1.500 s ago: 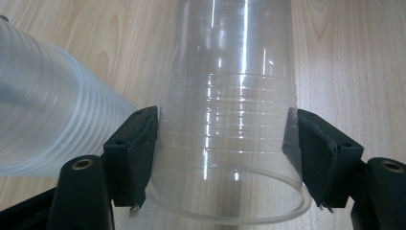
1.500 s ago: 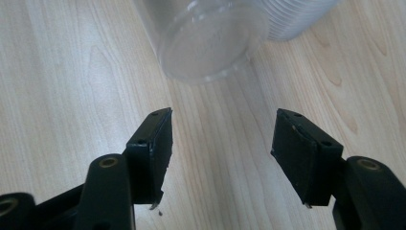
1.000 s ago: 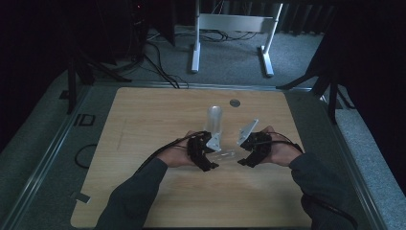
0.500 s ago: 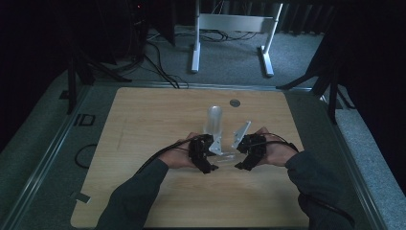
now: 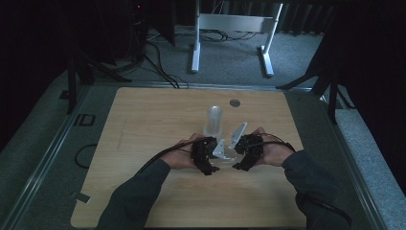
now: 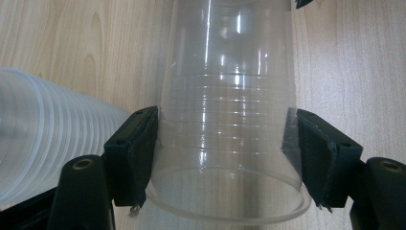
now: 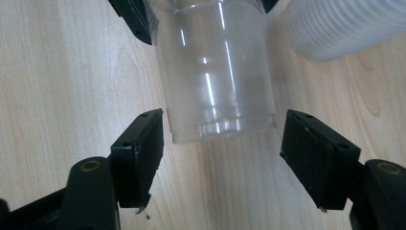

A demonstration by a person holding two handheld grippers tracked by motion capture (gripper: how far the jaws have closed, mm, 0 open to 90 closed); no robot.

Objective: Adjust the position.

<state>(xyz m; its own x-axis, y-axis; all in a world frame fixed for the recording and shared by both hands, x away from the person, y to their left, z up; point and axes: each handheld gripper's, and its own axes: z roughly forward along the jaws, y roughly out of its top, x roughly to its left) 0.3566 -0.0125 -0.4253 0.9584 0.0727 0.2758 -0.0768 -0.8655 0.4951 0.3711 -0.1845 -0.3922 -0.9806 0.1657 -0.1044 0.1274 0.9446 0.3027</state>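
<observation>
While the left gripper (image 6: 225,158) clamped the clear cup (image 6: 227,96) near its rim, low over the middle of the table (image 5: 143,143), the right gripper (image 7: 222,158) had just been opening, its jaws clear of the cup's base. The cup stack (image 5: 213,120) stood just behind, with bare wood all around.

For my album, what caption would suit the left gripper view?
Left gripper clamped on a clear plastic cup near its rim, above a wooden table, a stack of cups lying alongside.
</observation>
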